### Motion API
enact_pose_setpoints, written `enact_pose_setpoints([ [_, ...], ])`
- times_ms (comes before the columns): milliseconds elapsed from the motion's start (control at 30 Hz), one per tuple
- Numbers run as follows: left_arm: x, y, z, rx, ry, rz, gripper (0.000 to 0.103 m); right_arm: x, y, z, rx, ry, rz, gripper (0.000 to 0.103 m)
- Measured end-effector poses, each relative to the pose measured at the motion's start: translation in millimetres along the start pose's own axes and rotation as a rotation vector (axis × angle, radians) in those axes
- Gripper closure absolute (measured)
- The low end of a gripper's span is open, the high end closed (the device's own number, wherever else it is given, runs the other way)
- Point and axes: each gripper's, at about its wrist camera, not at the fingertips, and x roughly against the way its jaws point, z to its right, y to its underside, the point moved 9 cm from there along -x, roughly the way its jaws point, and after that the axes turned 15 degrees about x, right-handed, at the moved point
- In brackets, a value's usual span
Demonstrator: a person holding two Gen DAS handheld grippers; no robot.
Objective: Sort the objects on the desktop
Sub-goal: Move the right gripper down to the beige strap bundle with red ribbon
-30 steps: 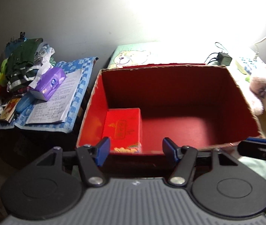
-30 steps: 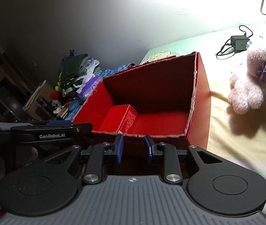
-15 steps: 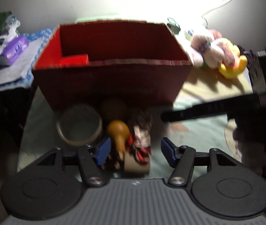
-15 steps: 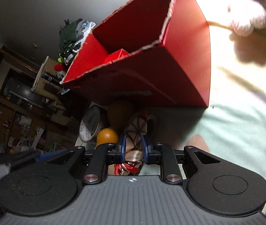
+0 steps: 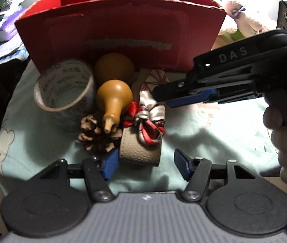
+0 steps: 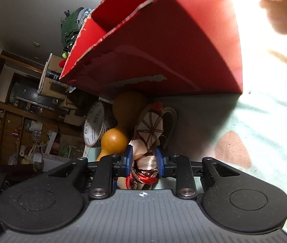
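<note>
Box (image 5: pixel 121 32): red cardboard, open top, standing on the pale sheet (image 5: pixel 214 125) just behind the clutter; a second ago filling both views from above, now seen only by its front wall.
Tape roll (image 5: pixel 64 99): on its side at the left of the pile, touching the gourd.
Gourd (image 5: pixel 114 99): tan, neck pointing forward, lying across the pine cone (image 5: pixel 97 133).
Scarf (image 5: pixel 151 109): patterned silk, knotted around a beige strap (image 5: pixel 139 151), at the right of the pile.
Left gripper (image 5: pixel 144 163): dropped low in front of the pile, fingers spread wide, one pad beside the strap, nothing held.
Right gripper (image 6: pixel 143 161): swung down from the box, fingers narrowed either side of the scarf, touching or nearly so; firm pinch not certain.
Meaning: move from box to pile done; scarf looks next for sorting, lift not yet begun.
</note>
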Motion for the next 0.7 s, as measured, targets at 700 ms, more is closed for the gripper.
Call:
enact_pose_setpoints([
  [700,-5.5,-5.9,72.8,-0.184,0.187,0.029,0.035,46.2,7.0,36.1,-0.076,-0.002,0.028,0.090],
])
